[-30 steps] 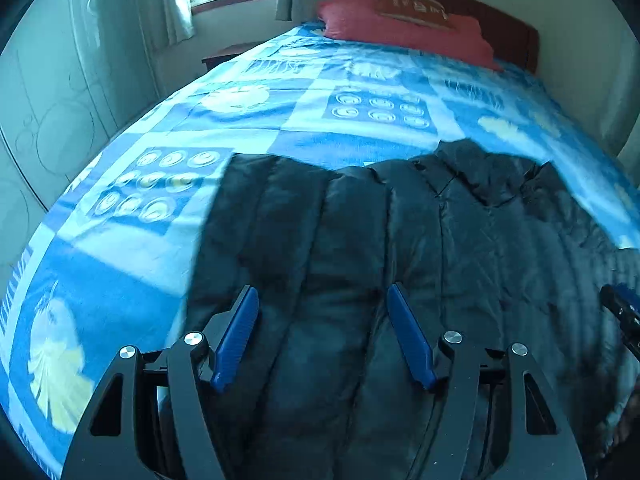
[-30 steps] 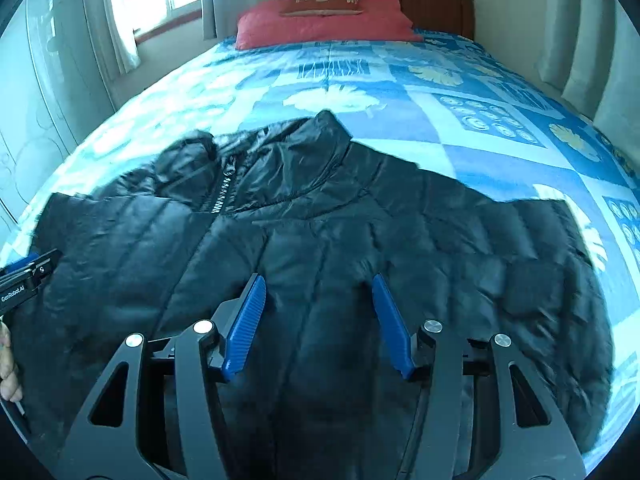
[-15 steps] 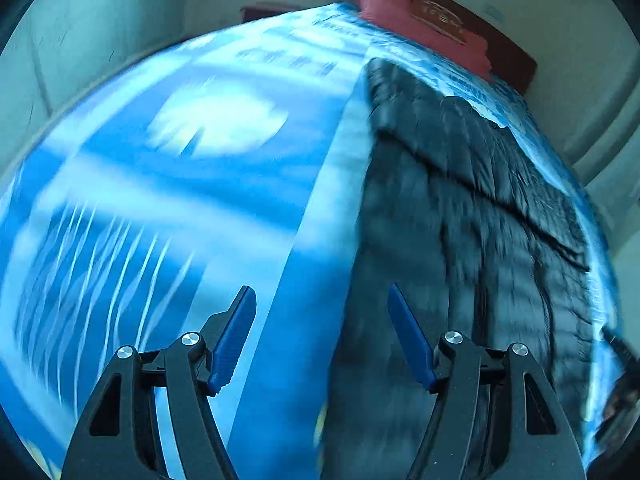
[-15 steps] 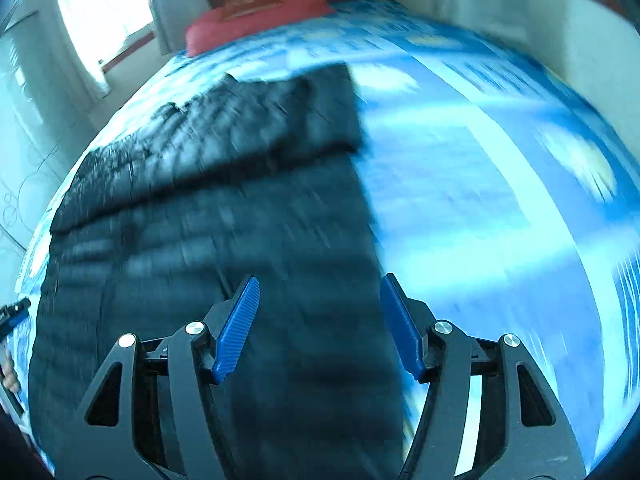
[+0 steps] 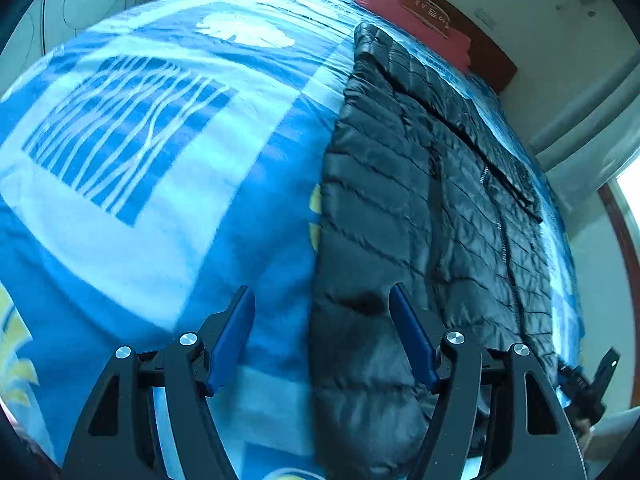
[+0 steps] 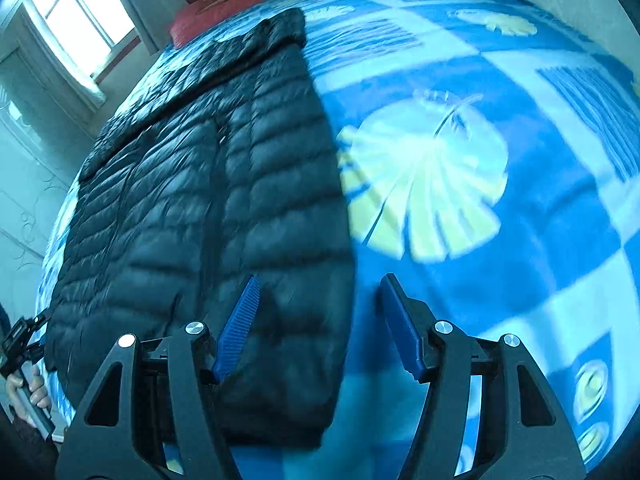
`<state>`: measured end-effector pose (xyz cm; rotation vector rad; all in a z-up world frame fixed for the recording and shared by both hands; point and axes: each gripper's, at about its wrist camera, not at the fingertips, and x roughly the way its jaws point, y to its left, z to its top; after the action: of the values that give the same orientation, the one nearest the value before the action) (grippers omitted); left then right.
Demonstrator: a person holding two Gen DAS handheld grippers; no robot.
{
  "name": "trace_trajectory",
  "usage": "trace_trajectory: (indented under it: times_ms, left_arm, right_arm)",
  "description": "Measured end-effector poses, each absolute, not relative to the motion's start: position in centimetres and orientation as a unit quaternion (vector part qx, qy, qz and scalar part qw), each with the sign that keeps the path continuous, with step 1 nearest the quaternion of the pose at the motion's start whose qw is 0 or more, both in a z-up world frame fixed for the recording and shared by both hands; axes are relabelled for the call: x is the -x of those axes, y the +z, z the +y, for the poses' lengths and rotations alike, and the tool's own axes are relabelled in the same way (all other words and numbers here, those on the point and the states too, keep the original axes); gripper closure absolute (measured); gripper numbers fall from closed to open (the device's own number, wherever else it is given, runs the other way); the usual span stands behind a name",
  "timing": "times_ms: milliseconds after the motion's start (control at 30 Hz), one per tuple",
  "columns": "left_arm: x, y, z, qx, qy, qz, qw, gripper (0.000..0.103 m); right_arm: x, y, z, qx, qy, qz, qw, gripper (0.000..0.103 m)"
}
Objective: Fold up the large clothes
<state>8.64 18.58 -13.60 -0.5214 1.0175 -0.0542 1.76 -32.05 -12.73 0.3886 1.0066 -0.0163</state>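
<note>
Both grippers swung outward since 1 s ago, from over the jacket's middle to its side edges. Left gripper (image 5: 320, 332) & right gripper (image 6: 316, 320): jaws spread, holding nothing. Black quilted puffer jacket (image 6: 224, 184) lies flat on blue patterned blanket (image 5: 160, 160), glossy, ribbed.

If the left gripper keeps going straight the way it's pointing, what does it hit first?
Probably the side edge of the black puffer jacket, which runs between the open left gripper fingers, with the blue bedspread just beside it. Depth is unclear.
</note>
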Motion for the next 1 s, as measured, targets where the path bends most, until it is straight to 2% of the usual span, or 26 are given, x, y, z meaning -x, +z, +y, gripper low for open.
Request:
trace_trajectory:
  times_ms: [133,400,467,600,767,833,933,1000]
  left_arm:
    - [-7.7,-13.9,18.2,0.259,-0.025,0.476,0.84,0.034]
    - [-6.7,-14.0,17.1,0.265,-0.037,0.473,0.839,0.035]
    - [-6.3,-14.0,16.7,0.263,-0.04,0.474,0.839,0.039]
    - [-5.9,-14.0,16.5,0.257,-0.038,0.472,0.842,0.055]
    - [-5.7,-13.6,16.2,0.253,-0.042,0.471,0.844,0.069]
    - [-5.5,-13.5,16.3,0.268,-0.049,0.468,0.841,0.081]
    - [-5.2,-13.0,16.4,0.28,-0.053,0.461,0.84,0.088]
    - [-4.8,-12.4,16.5,0.288,-0.058,0.454,0.841,0.089]
  right_arm:
    - [-0.4,-12.7,-31.0,-0.196,0.01,0.476,0.857,0.042]
    - [0.9,-12.5,-30.2,-0.207,0.029,0.469,0.858,0.066]
    - [1.0,-12.5,-30.0,-0.208,0.036,0.467,0.859,0.07]
    - [1.3,-12.5,-30.1,-0.221,0.044,0.461,0.858,0.084]
    - [1.6,-12.2,-30.5,-0.242,0.053,0.45,0.858,0.089]
    - [1.8,-11.8,-30.7,-0.245,0.056,0.443,0.861,0.09]
    - [2.1,-11.2,-31.0,-0.258,0.065,0.432,0.862,0.091]
    - [2.6,-10.6,-31.4,-0.271,0.072,0.424,0.861,0.091]
